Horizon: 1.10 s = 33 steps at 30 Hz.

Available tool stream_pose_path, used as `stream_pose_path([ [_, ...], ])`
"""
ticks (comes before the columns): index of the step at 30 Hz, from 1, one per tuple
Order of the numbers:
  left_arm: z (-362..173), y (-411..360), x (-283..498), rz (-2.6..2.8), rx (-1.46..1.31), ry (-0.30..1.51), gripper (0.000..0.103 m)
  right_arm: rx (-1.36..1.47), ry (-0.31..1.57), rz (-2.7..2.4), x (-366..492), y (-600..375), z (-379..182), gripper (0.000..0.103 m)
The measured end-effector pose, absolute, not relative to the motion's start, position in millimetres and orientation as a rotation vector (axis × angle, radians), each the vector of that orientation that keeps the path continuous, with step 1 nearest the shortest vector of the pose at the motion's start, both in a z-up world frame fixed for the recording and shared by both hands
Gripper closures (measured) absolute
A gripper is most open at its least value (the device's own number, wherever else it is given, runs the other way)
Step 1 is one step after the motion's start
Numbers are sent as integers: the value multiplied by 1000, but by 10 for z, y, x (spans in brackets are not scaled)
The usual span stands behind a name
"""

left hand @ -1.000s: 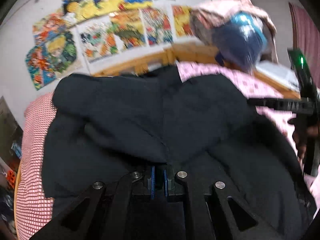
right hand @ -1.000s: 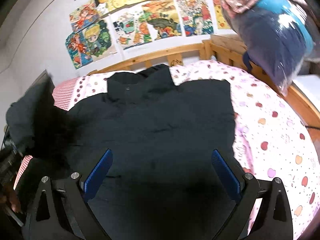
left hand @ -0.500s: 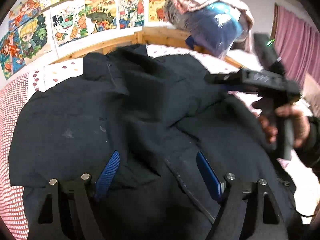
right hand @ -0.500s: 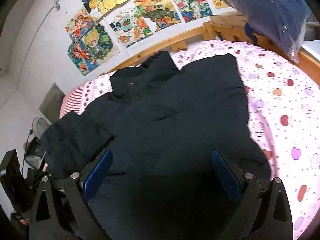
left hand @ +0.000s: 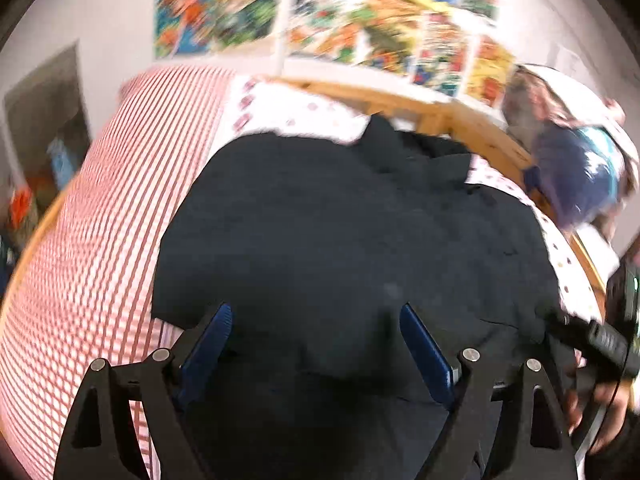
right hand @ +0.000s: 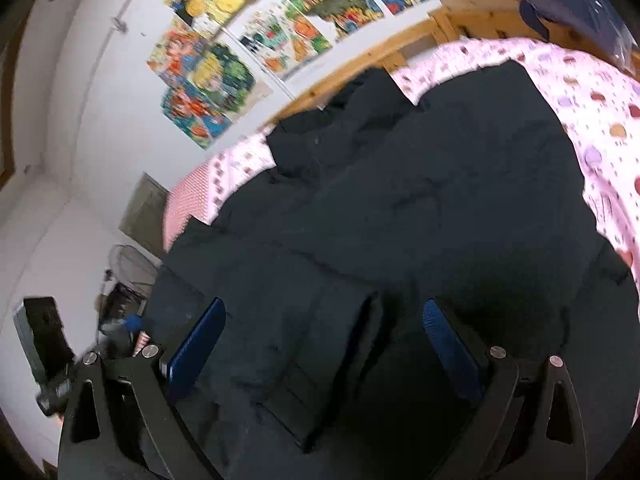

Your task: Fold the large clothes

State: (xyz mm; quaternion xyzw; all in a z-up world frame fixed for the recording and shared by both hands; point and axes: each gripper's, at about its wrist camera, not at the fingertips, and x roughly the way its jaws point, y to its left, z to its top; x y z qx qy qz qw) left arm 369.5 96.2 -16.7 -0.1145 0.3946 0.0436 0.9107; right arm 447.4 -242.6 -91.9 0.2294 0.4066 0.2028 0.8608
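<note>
Because the dark jacket (left hand: 352, 240) lies spread flat across the bed (left hand: 92, 208) for folding, the left claw (left hand: 316, 344) is opening empty above its hem while the right claw (right hand: 324, 336) hovers spread over a folded-in sleeve (right hand: 304, 344)

Lighting: even indoor light, moderately bright; source not visible. White wall (right hand: 80, 128) renders bright, without harsh glare.

Shadows: soft only; the dark garment (left hand: 340, 232) reads nearly black, its folds barely separable in either view.

Blur: strong motion smear in the left wrist view, worst on the posters (left hand: 340, 32) and the striped sheet (left hand: 92, 220). Right wrist view milder, smearing the spotted bedcover (right hand: 600, 112).

Distortion: heavy fisheye curvature; the wooden bed frame (left hand: 440, 112) bows; black vignette fills the corners.

Sharpest: the near gripper fingers (right hand: 192, 348).
</note>
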Motion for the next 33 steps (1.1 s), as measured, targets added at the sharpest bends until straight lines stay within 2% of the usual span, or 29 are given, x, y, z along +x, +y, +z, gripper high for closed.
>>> stream_pose_path([
  [5,-204,1170,3626,88,-344,799,18,434,903,424,4469,-2213,-1080,6],
  [6,-199,1196,3606,88,-362,789,18,421,898,426,4462,-2185,-1076,12],
  [7,-194,1222,3591,90,-374,782,18,413,895,427,4453,-2171,-1065,19],
  [8,-188,1253,3565,92,-389,772,18,400,889,420,4440,-2150,-1041,40],
  [9,-187,1287,3563,95,-402,763,18,379,883,395,4419,-2125,-1015,56],
  [11,-163,1332,3548,100,-427,739,18,366,873,395,4399,-2119,-963,71],
  [12,-146,1341,3551,104,-432,729,18,360,859,405,4379,-2140,-919,93],
  [13,-130,1347,3587,110,-433,723,18,350,838,412,4355,-2181,-861,97],
  [19,-33,1255,3821,142,-363,722,18,259,590,394,4198,-2377,-248,98],
  [24,101,1086,4038,150,-282,710,18,228,505,322,4302,-2686,61,98],
  [29,90,902,4302,155,-219,724,18,255,510,218,4452,-3035,25,98],
  [33,-124,777,4527,170,-181,812,18,225,518,143,4588,-3148,-154,98],
])
